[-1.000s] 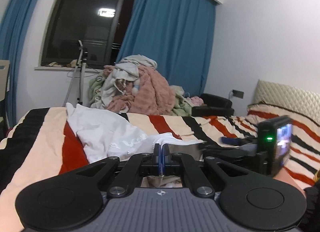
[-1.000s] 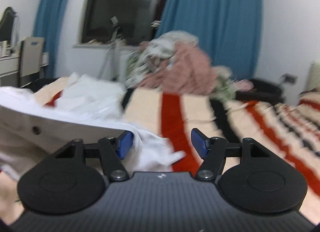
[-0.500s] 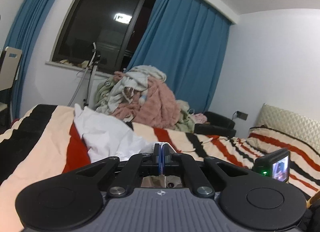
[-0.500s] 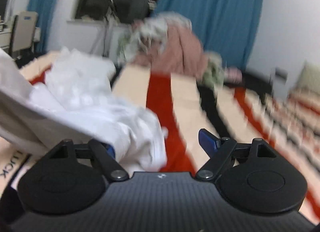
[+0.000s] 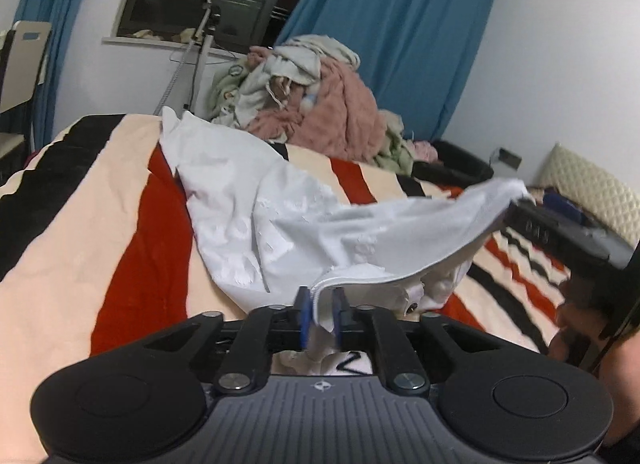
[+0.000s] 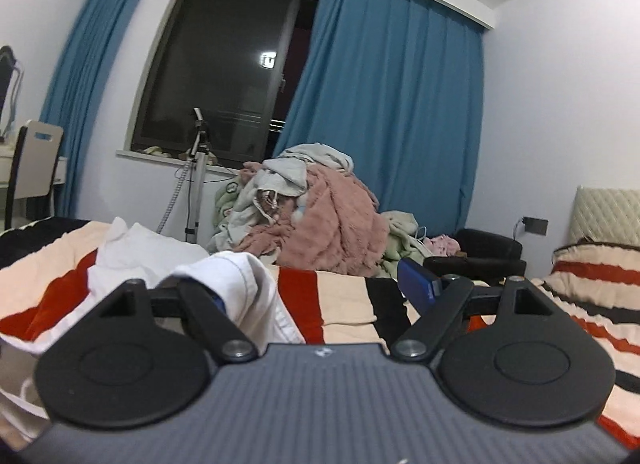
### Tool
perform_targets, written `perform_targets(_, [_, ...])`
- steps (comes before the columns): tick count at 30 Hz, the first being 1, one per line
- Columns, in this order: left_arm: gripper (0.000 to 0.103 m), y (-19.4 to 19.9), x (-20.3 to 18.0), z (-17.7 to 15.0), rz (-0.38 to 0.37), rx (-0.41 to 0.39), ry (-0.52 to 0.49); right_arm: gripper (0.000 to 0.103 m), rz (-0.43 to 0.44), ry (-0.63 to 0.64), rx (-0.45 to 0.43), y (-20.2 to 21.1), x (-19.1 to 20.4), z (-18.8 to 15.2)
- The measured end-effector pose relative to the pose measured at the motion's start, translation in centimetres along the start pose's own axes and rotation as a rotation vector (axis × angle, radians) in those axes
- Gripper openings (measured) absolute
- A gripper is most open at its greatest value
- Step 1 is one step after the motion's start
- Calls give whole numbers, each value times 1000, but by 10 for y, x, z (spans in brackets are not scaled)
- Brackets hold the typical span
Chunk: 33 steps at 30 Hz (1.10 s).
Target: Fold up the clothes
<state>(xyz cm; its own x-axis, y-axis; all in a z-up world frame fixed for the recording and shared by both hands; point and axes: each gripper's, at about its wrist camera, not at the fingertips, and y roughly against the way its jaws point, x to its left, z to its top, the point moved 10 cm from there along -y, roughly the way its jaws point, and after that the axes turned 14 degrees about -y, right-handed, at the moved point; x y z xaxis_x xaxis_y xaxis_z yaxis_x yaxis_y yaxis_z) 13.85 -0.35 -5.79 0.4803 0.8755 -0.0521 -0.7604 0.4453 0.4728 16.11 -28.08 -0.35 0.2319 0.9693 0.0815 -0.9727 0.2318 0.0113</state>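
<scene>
From the left wrist, the left gripper [image 5: 320,314] has just been easing its jaws apart, a hem of the white shirt [image 5: 288,224] loose between them; the shirt sprawls over the striped bed [image 5: 80,224]. From the right wrist, the right gripper [image 6: 326,284] stands wide apart, shirt cloth [image 6: 244,284] draped over its left finger.

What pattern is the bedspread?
The striped bedspread has wide cream, red and black stripes, clearest in the left wrist view.
</scene>
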Motion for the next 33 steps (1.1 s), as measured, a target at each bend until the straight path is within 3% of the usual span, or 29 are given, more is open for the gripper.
perform_targets(2, [46,-7,-7,-3,-2,22,-30,81,12,4,-2,2,2,3])
perform_targets(4, [59,-14,-11,-8,19,40,-66,81,22,2,-2,10,5,5])
perform_targets(6, [59,-22,-16,-12,52,50,-102,81,27,-5,-2,17,9,9])
perform_targets(8, [59,-27,-8,-13,130,58,-99,81,31,-14,-7,19,8,11])
perform_targets(12, [63,-23,33,-18,290,72,27,81,15,-37,-2,16,0,12])
perform_targets(15, [67,-9,44,-15,319,38,72,81,-6,-29,-7,13,-3,8])
perform_targets(18, [72,3,40,-16,355,40,53,81,-36,-3,-2,9,-5,0])
perform_targets(23, [79,2,31,-37,456,198,-34,85,-114,69,121,0,-15,-35])
perform_targets(26, [80,-3,27,-53,469,274,-69,85,-138,77,205,0,-20,-55])
perform_targets(29, [85,10,31,-49,499,231,-46,86,-154,74,294,1,-25,-76])
perform_targets(31, [90,22,34,-42,504,151,-5,86,-162,66,341,5,-28,-87])
perform_targets(33, [90,33,35,-33,497,72,31,86,-170,6,320,13,-34,-76])
